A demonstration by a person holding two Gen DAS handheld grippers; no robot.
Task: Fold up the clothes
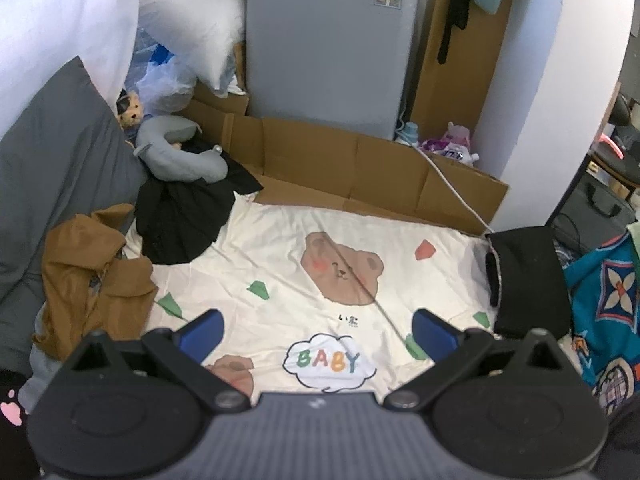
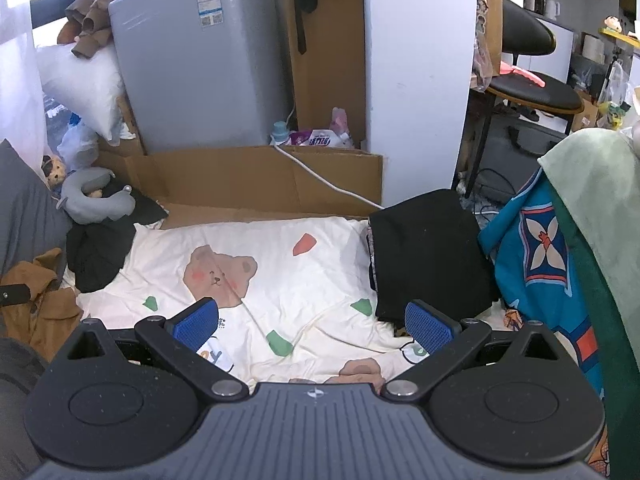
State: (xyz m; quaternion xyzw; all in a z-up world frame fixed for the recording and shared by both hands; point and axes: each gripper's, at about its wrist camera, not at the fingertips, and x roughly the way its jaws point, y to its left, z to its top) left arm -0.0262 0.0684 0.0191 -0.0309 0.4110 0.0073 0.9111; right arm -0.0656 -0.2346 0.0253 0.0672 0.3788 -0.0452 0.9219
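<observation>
Both wrist views look forward and down over a cream bear-print sheet [image 1: 280,264] from close above, facing the cardboard [image 1: 340,160] and grey washing machine [image 1: 320,40] behind. Right wrist view sits further right, nearer the folded black garment [image 2: 428,256]. Shared: sheet, cardboard, machine, neck pillow [image 2: 96,200], black garment.

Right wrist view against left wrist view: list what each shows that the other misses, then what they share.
Only the right wrist view shows the green towel draped at right, the whole black chair, and the right tool, open and empty.

Only the left wrist view shows the "BABY" cloud print complete, and the left tool, open and empty.

Both show the bear-print sheet, folded black garment, crumpled black garment, brown garment, grey neck pillow and grey appliance.
</observation>
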